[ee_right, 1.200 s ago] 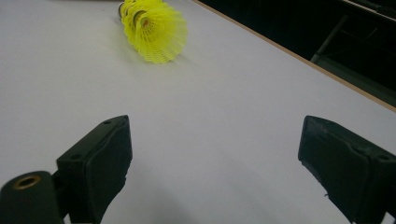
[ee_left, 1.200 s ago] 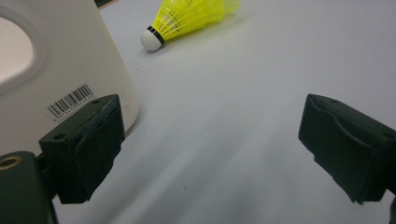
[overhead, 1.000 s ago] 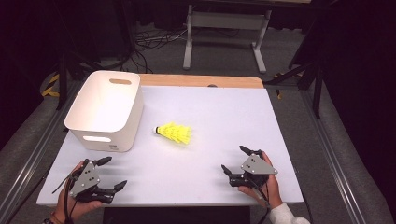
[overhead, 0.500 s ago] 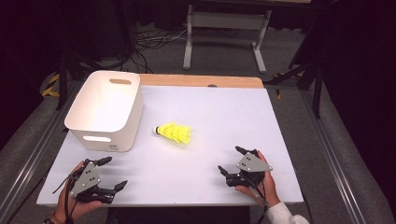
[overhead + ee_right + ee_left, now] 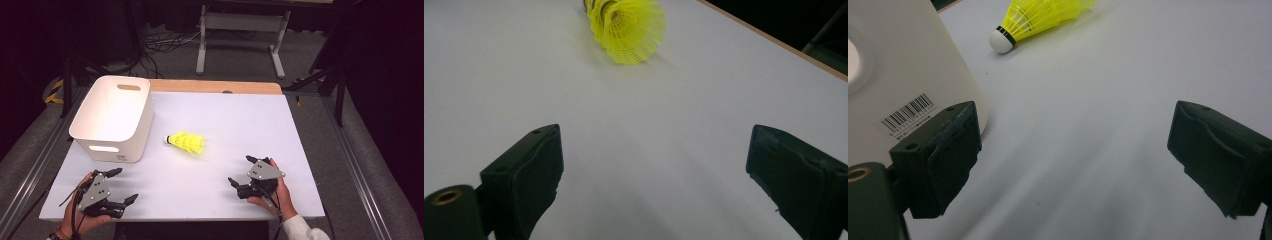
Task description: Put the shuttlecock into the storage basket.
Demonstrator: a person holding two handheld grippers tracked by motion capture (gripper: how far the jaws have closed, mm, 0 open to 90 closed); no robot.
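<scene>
High view: ribbed yellow plastic shuttlecock [image 5: 186, 142] lies beside smooth rounded white bin [image 5: 116, 120].

One yellow shuttlecock [image 5: 186, 143], one white bin [image 5: 114, 117], two tools.

So the shuttlecock [image 5: 186, 142] lies mid-table [image 5: 240, 120], just right of the bin [image 5: 114, 117]. Left gripper [image 5: 122, 185] sits in front of the bin, right gripper [image 5: 241, 171] front-right of the shuttlecock.
</scene>
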